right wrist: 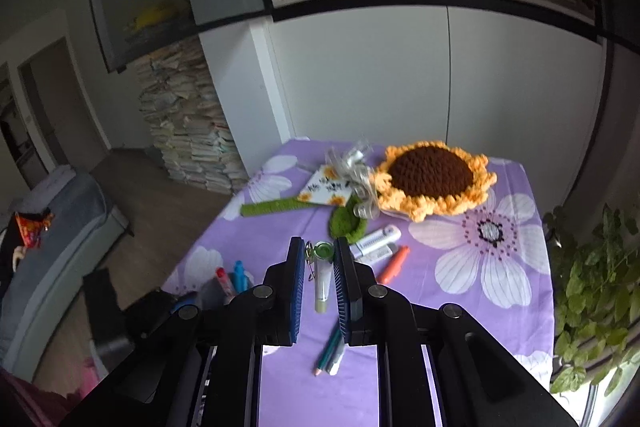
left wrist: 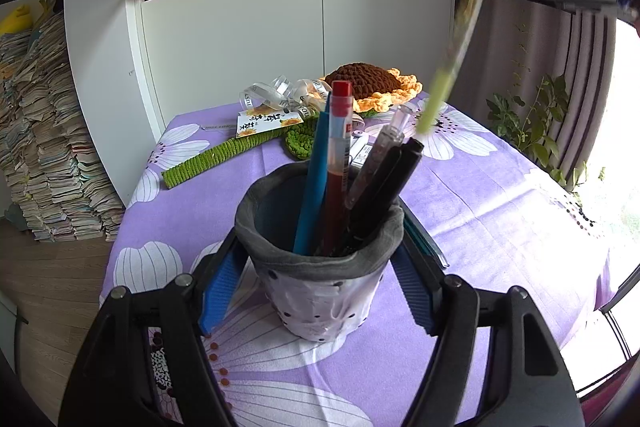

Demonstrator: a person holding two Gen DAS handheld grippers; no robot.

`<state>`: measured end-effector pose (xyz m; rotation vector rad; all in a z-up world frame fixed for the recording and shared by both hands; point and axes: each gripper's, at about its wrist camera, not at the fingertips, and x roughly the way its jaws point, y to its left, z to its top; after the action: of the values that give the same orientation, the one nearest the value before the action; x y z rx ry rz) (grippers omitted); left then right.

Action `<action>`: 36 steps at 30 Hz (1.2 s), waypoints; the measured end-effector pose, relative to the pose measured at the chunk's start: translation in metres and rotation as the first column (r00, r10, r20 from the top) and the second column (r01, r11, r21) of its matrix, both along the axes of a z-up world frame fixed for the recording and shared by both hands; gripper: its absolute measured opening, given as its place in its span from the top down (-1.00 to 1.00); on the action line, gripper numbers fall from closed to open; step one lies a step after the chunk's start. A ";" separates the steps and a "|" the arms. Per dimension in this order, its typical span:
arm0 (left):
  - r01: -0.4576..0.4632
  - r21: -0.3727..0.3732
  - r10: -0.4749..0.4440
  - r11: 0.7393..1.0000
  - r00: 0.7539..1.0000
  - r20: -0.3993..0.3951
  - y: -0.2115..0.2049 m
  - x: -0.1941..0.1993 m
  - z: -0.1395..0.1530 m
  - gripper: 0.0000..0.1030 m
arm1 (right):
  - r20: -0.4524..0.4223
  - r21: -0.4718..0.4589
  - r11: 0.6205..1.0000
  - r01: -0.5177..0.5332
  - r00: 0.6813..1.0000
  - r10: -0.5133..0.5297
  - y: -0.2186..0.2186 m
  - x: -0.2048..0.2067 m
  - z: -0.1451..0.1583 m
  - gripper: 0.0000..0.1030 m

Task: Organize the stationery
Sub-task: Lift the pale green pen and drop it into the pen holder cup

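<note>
1. Left gripper (left wrist: pixel 320 279) clamps the cup (left wrist: pixel 316 263), pads pressing both sides; cup sits upright on the purple cloth (left wrist: pixel 500 195).
2. In the cup: blue pen (left wrist: pixel 314 183), red pen (left wrist: pixel 336 163), clear pen (left wrist: pixel 376 163), two black pens (left wrist: pixel 384 195), all leaning right.
3. Right gripper (right wrist: pixel 318 263) pinches a green pen (right wrist: pixel 322 279), held above the table, jaws nearly closed on it.
4. Still loose on the cloth: orange marker (right wrist: pixel 394 264), white corrector (right wrist: pixel 376 241), pencils (right wrist: pixel 330 349).

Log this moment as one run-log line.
left gripper: shut on pen holder | right gripper: shut on green pen | loose: orange pen
</note>
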<state>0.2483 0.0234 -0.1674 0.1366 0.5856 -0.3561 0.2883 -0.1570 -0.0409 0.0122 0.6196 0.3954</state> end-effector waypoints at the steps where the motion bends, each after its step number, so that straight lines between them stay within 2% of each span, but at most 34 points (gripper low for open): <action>1: 0.000 0.001 0.000 1.000 1.000 0.000 0.000 0.000 0.000 -0.38 | 0.020 0.010 1.000 -0.017 1.000 0.017 0.003 -0.004 0.007 0.70; 8: 0.000 0.003 0.000 1.000 1.000 0.001 -0.001 0.000 0.000 -0.38 | 0.109 0.062 0.984 -0.167 0.981 0.160 0.032 -0.020 0.039 0.70; 12: 0.004 0.002 -0.004 1.000 1.000 -0.001 -0.001 -0.001 0.001 -0.38 | 0.122 0.043 0.971 -0.235 0.966 0.229 0.051 -0.025 0.039 0.70; 17: 0.009 0.002 -0.009 1.000 1.000 0.002 -0.001 -0.002 0.000 -0.38 | 0.002 -0.023 0.961 -0.277 0.961 0.277 0.076 -0.008 0.008 0.70; 20: 0.010 0.001 -0.010 1.000 1.000 0.001 0.000 -0.001 0.001 -0.38 | -0.091 -0.016 0.956 -0.293 0.953 0.290 0.080 0.009 -0.014 0.70; 23: 0.010 0.001 -0.010 1.000 1.000 0.001 0.000 -0.001 0.001 -0.38 | -0.143 -0.032 0.958 -0.286 0.950 0.279 0.082 0.021 -0.030 0.70; 31: 0.009 0.001 -0.009 1.000 1.000 0.001 0.000 -0.001 0.001 -0.38 | -0.214 -0.037 0.946 -0.323 0.927 0.308 0.091 0.024 -0.049 0.70; 36: 0.010 0.001 -0.010 1.000 1.000 0.002 -0.001 -0.001 0.001 -0.38 | -0.229 0.007 0.946 -0.324 0.920 0.317 0.085 0.022 -0.047 0.70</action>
<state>0.2475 0.0228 -0.1668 0.1404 0.5829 -0.3650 0.3099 -0.0724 -0.0877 -0.0766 0.8583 0.7096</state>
